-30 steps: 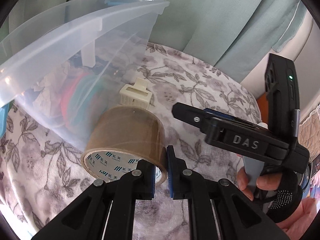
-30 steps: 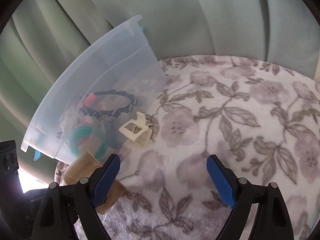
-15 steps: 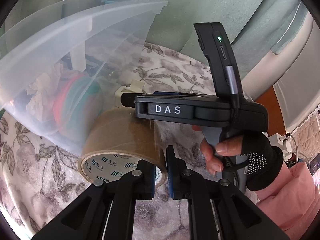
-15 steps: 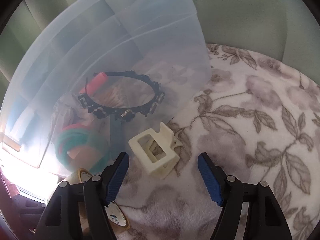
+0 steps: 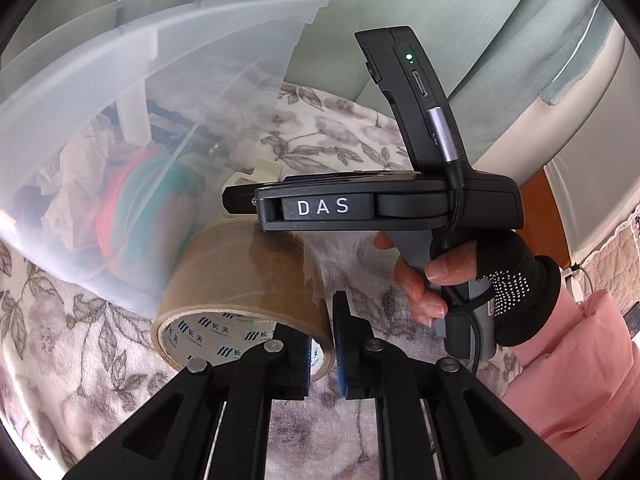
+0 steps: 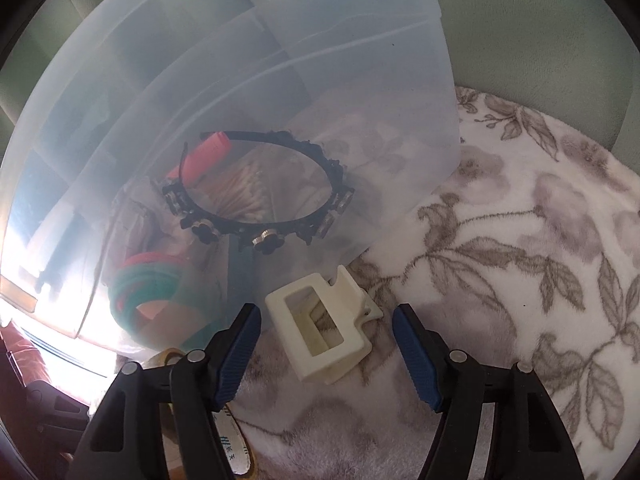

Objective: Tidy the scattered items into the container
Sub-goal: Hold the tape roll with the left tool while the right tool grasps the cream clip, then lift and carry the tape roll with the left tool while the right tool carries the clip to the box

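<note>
A clear plastic container [image 5: 120,92] stands on the flowered cloth; it also fills the right wrist view [image 6: 280,80]. My left gripper [image 5: 322,344] is shut on the wall of a brown tape roll [image 5: 244,276] next to the container. My right gripper [image 6: 326,344] is open, its blue pads on either side of a cream hair claw clip [image 6: 320,326] lying by the container wall, apart from it. The clip is mostly hidden behind the right gripper's body [image 5: 380,204] in the left wrist view. The tape roll's edge [image 6: 236,444] shows at lower left in the right wrist view.
Inside the container lie a black headband [image 6: 264,216], a red tube [image 6: 200,156], cotton swabs [image 6: 244,192], red and teal bands [image 6: 140,284] and crumpled paper [image 5: 76,184]. Green curtains [image 5: 500,20] hang behind. The flowered cloth [image 6: 520,260] spreads to the right.
My right gripper has moved in toward the container and lowered so the clip now sits between its open pads. My left gripper still holds the tape roll, barely moved.
</note>
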